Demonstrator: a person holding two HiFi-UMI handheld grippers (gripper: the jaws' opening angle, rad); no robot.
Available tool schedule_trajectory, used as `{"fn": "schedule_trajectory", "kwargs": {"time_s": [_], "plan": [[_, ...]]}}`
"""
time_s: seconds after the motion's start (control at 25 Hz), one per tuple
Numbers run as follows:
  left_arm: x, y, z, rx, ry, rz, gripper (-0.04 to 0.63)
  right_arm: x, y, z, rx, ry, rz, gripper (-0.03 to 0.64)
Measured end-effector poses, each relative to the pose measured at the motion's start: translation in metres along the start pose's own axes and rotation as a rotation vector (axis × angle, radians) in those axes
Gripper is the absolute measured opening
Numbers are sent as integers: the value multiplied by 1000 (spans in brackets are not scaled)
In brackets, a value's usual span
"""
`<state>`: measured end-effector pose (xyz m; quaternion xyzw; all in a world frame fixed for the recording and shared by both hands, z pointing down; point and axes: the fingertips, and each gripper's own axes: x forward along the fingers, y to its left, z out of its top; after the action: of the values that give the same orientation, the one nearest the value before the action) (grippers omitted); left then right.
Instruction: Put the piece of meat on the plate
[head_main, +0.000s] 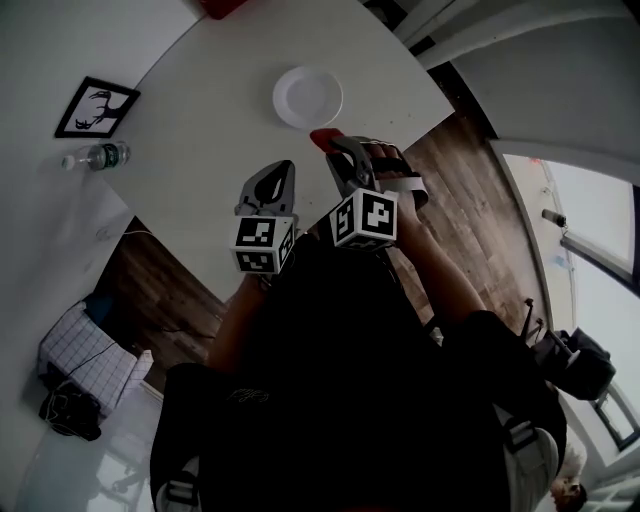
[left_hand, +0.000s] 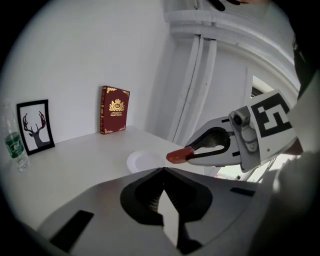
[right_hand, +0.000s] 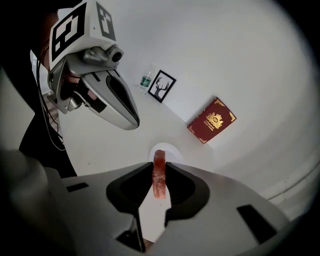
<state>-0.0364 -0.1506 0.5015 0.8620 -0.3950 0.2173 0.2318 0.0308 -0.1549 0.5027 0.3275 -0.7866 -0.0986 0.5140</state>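
Clearly, its own view shows the right gripper (right_hand: 160, 167) pinching meat (right_hand: 159, 181); left gripper (left_hand: 163, 172) pressed together.

Meat (right_hand: 159, 172) between the right jaws; plate (head_main: 308, 96) on the worktop (head_main: 220, 120) just ahead, book (right_hand: 211, 121) beyond it, picture (head_main: 96, 108) and bottle (head_main: 97, 156) off left.

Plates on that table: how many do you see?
1. The white plate lies on the table, just beyond the meat in the right gripper. Others may be hidden.
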Motion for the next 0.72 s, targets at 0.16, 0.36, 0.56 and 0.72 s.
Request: {"fn": "schedule_trajectory", "kwargs": {"time_s": [0.16,0.36,0.56,0.72], "plan": [[13,5,-4,-12,24,5,3,19,0,-3,-35,8,30,93],[22,14,-7,-10,47,17,3,39,0,-6,-82,27,47,93],[27,23,-7,-11,69,29,3,60,3,-7,-111,47,68,93],[29,27,-10,-24,72,44,3,71,2,-6,-139,42,79,94]]}}
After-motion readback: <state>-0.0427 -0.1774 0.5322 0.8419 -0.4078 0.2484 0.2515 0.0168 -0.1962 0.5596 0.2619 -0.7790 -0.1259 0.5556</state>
